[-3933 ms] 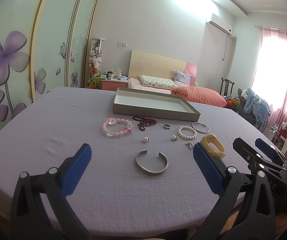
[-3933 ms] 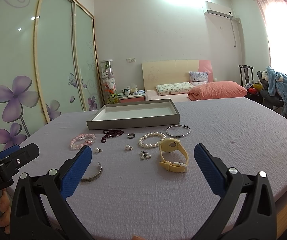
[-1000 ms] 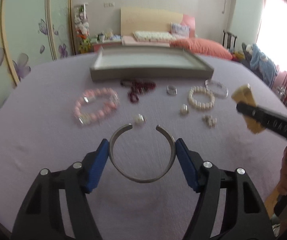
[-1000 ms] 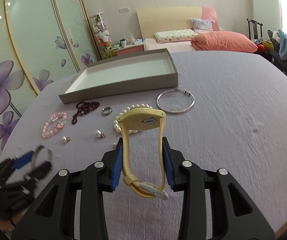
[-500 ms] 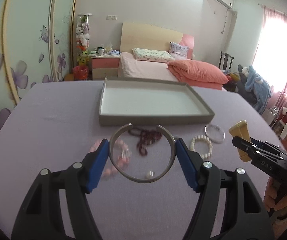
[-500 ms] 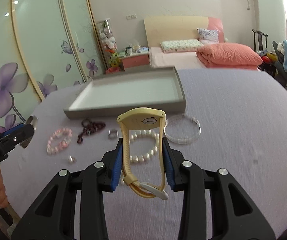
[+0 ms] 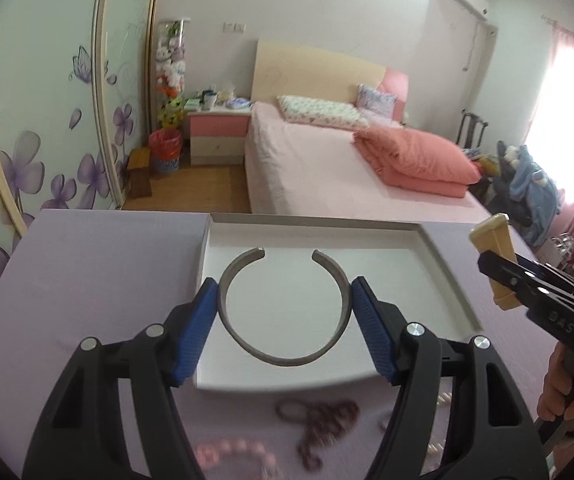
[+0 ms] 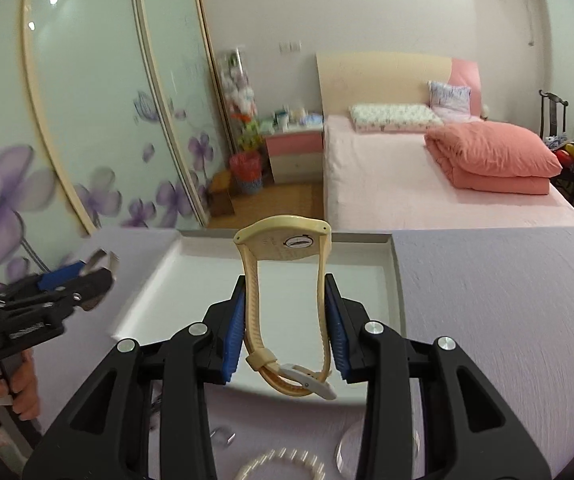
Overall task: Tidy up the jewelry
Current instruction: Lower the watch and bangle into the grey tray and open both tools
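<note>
The silver cuff bangle (image 7: 283, 308) is clamped between the blue pads of the left gripper (image 7: 285, 320), held over the white tray (image 7: 443, 264), its opening at 12 o'clock. The yellow watch (image 8: 287, 304) is pinched by its strap in the right gripper (image 8: 285, 332), above the tray's 6 o'clock edge. On the lilac tabletop (image 8: 507, 300), a pearl bracelet (image 8: 283, 462) is seen nearest the camera.

Below me spreads the table (image 7: 87, 280), draped in a lilac cloth. A shallow grey tray (image 7: 443, 268) with a white floor lies directly on it, toward the far edge. Nearer to me, on the cloth, I see a dark red bead string (image 7: 323, 420), a blurred pink bead bracelet (image 7: 235, 454), a white pearl bracelet (image 8: 283, 460) and a thin silver bangle (image 8: 341, 450).
</note>
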